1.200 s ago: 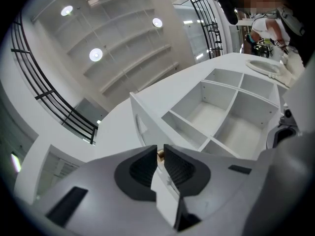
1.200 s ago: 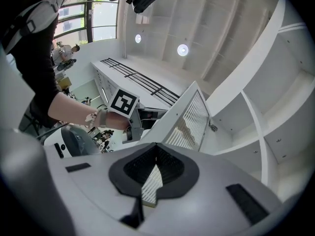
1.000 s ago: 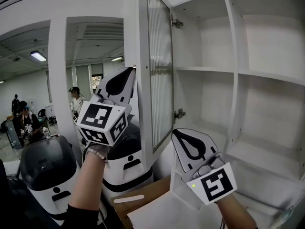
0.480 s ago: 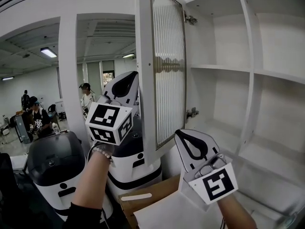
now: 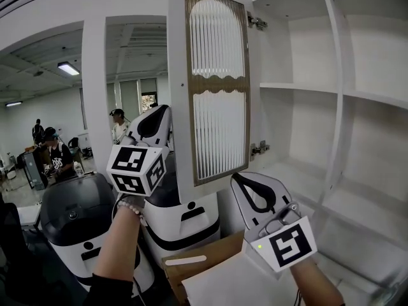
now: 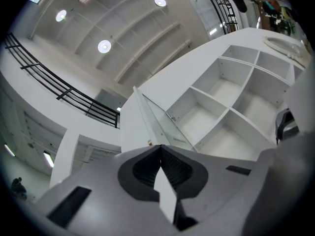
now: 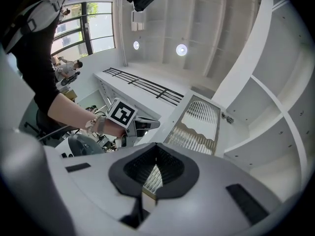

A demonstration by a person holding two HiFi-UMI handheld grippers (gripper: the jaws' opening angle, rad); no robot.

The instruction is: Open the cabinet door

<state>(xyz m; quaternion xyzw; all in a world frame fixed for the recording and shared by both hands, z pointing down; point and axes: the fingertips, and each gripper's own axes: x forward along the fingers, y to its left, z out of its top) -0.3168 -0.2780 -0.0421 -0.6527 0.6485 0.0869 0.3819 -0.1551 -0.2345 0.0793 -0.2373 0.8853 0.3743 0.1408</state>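
**Cabinet door** [image 5: 213, 88], one: upper centre of the head view. It is a white frame around ribbed glass with a wavy brownish band, and it stands swung wide open, hung on its right edge.

**Hinges** [image 5: 257, 22], two: metal.

**Cabinet** [image 5: 357, 94], one: white flat shelves, at right.

**Left gripper** [image 5: 159, 113], one: centre left, jaws pressed together and holding nothing.

**Right gripper** [image 5: 242, 182], one: lower centre, jaws likewise together and bare.

**Marker cubes** [image 5: 135, 169], two.

**Machines** [image 5: 73, 215], two: lower left, rounded white bodies with dark tops.

**Cardboard box** [image 5: 204, 254], one: brown.
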